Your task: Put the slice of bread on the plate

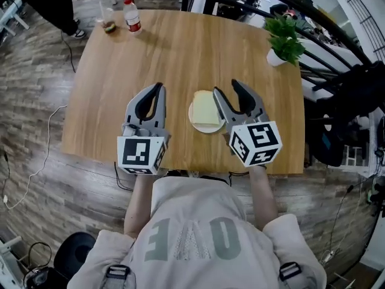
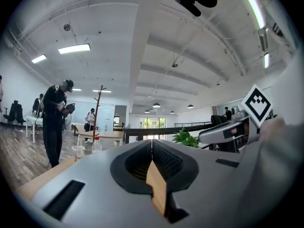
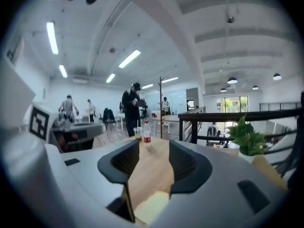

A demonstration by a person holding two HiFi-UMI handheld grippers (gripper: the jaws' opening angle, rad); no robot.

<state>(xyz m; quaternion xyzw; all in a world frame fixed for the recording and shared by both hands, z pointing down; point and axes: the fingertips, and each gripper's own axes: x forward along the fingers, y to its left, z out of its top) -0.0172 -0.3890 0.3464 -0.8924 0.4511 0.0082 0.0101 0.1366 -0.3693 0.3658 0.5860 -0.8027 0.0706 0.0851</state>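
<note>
A pale slice of bread (image 1: pixel 206 109) lies on a small white plate (image 1: pixel 208 130) near the front edge of the wooden table (image 1: pixel 180 53). My right gripper (image 1: pixel 228 88) hangs just right of the plate, above the table, open with nothing between its fingers. In the right gripper view the bread (image 3: pixel 151 207) shows low between the parted jaws, and the right gripper (image 3: pixel 154 144) points level across the table. My left gripper (image 1: pixel 159 88) is to the left of the plate, shut and empty. In its own view the left gripper (image 2: pixel 152 141) has its tips touching.
A bottle with a red label (image 1: pixel 132 15) and a clear cup (image 1: pixel 108 24) stand at the table's far left corner. A potted plant (image 1: pixel 284 41) sits at the far right edge. A person (image 1: pixel 48 5) stands beyond the far left corner. A black railing (image 1: pixel 313 17) runs along the right.
</note>
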